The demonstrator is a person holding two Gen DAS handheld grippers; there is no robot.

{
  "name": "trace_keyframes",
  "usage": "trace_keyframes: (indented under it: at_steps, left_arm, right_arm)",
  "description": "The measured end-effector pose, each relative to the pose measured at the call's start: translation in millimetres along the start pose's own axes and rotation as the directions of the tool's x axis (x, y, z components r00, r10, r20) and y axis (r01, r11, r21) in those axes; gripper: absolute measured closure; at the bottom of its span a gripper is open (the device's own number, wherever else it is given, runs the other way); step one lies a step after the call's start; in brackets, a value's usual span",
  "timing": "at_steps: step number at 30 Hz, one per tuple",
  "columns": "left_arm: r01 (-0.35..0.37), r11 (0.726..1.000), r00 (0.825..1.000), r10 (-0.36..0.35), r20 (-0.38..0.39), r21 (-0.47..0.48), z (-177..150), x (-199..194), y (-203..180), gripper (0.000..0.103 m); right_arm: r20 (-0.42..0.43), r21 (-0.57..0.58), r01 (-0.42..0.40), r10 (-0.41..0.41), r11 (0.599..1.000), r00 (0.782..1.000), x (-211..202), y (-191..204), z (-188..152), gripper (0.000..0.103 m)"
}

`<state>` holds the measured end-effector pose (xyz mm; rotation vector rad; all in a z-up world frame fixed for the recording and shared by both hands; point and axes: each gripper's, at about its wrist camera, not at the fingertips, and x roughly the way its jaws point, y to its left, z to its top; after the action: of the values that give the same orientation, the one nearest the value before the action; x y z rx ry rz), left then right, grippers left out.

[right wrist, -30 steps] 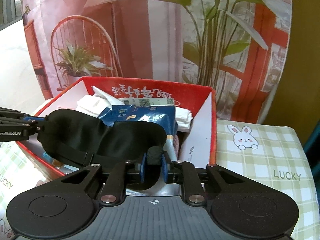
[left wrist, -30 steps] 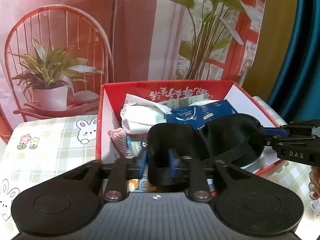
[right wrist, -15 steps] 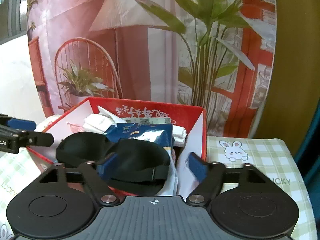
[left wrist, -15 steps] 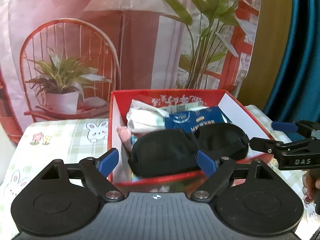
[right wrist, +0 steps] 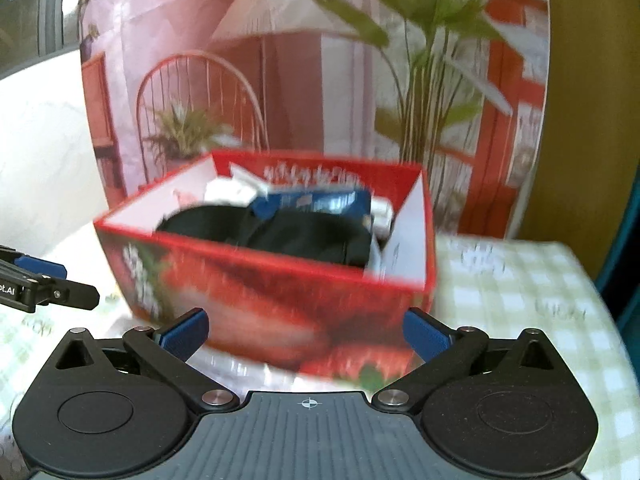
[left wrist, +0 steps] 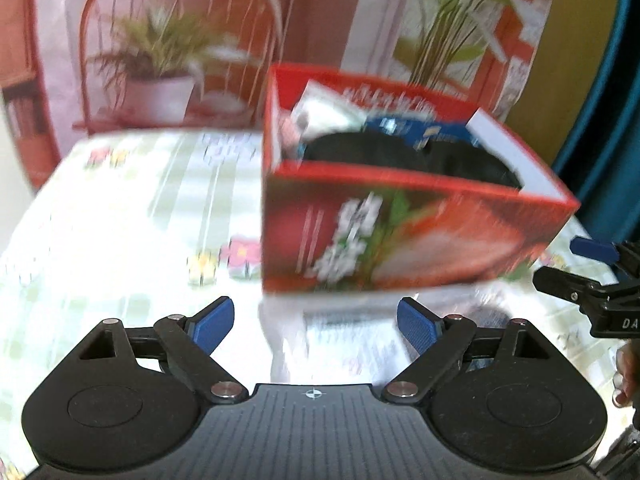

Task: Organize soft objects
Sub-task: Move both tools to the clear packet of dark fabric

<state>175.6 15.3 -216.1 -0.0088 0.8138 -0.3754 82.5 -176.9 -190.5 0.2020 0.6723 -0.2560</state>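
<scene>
A red cardboard box [left wrist: 400,236] [right wrist: 280,292] stands on the table. A black eye mask [left wrist: 400,156] [right wrist: 288,232] lies on top inside it, over a blue packet [left wrist: 416,128] [right wrist: 316,200] and white soft items [left wrist: 324,112] [right wrist: 232,192]. My left gripper [left wrist: 316,320] is open and empty, in front of the box's near wall. My right gripper [right wrist: 308,332] is open and empty, in front of the box's near corner. Each gripper shows at the edge of the other's view. Both views are motion-blurred.
The table has a pale checked cloth with rabbit and flower prints [left wrist: 120,216] [right wrist: 520,292]. A printed backdrop of a chair and plants [left wrist: 180,40] hangs behind. A teal curtain [left wrist: 616,80] is at the far right.
Both grippers let go of the black eye mask, which dropped into the box, then opened wide and drew back and down from the box.
</scene>
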Motion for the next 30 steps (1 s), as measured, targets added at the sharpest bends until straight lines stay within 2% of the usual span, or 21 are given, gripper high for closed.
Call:
trace_keyframes:
  at_steps: [5,12,20,30]
  left_arm:
    - [-0.012,1.0,0.999,0.011,-0.049,-0.02,-18,12,8,0.013]
    - [-0.011,0.999,0.997,0.007,-0.079,-0.044,-29,24,13,0.013]
    - [0.061,0.994,0.994,-0.069,-0.085,-0.093,-46,28,6,0.019]
    - [0.053,0.996,0.997,-0.058,-0.058,-0.077,-56,26,-1,0.018]
  right_arm:
    - [-0.088,0.027,0.007,-0.005,1.0,0.996,11,3,-31,0.001]
    - [-0.168,0.081,0.021,-0.007,0.996,0.986,22,-3,-55,0.001]
    - [-0.188,0.092,0.009,0.008,0.996,0.982,29,-1,-62,0.001]
    - [-0.179,0.132,0.002,0.022,0.991,0.984,32,-4,-69,0.0]
